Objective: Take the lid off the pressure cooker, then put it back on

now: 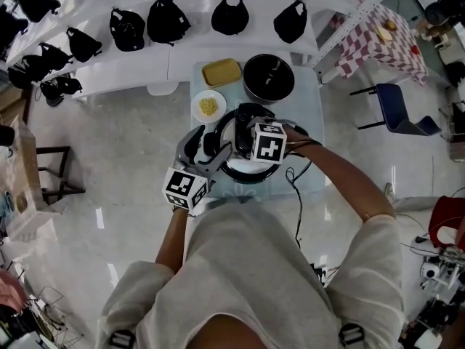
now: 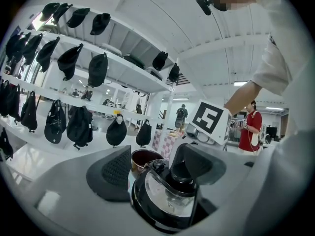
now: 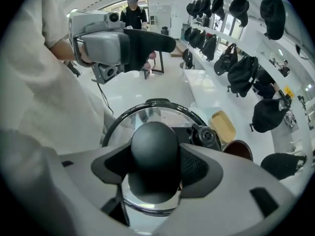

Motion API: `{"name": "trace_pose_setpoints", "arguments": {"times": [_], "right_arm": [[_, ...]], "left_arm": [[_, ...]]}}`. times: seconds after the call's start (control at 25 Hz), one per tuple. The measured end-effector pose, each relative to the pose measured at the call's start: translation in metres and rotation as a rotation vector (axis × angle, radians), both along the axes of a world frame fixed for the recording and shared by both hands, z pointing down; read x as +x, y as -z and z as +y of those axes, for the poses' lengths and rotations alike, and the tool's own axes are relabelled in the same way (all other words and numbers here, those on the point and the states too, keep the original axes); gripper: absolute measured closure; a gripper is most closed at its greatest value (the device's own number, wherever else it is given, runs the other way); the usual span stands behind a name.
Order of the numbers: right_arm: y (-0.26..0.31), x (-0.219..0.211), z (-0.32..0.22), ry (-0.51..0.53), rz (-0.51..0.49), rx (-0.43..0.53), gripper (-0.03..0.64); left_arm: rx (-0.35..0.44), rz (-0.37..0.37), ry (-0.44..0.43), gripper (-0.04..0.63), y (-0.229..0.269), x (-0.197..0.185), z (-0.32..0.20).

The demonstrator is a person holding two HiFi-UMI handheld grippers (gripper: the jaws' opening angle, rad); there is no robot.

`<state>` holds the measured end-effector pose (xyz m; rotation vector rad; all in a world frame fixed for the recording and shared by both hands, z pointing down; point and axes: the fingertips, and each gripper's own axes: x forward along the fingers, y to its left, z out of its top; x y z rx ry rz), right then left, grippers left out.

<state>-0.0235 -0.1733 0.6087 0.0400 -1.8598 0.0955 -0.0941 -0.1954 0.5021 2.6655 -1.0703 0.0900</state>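
Observation:
The pressure cooker [image 1: 234, 171] stands on the small table in front of me, its glass lid [image 3: 147, 116] on it with a black rim. In the right gripper view the lid's round black knob [image 3: 155, 149] fills the space between the pads, which flank it closely. My right gripper [image 3: 155, 163] points steeply down over it, jaws wide; in the head view the right gripper [image 1: 254, 133] sits over the lid's middle. My left gripper [image 1: 202, 144] is at the cooker's left side, jaws wide apart; in its own view the left gripper [image 2: 155, 173] has the lid's near rim [image 2: 147, 215] between its jaws.
Behind the cooker on the table [image 1: 309, 122] are a yellow tray [image 1: 221, 72], a black pot [image 1: 268, 77] and a white plate [image 1: 208, 106] of yellow food. Shelves with black bags [image 1: 167, 20] run along the back. A blue chair [image 1: 403, 111] and a checked table [image 1: 385, 46] stand at right.

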Motion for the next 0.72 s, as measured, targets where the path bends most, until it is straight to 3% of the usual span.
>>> {"name": "trace_pose_setpoints", "arguments": {"times": [0.72], "right_arm": [[-0.0025, -0.0004, -0.0012, -0.048, 0.02, -0.042, 0.344]], "left_arm": [[0.03, -0.018, -0.018, 0.273, 0.0093, 0.0054, -0.0096]]}}
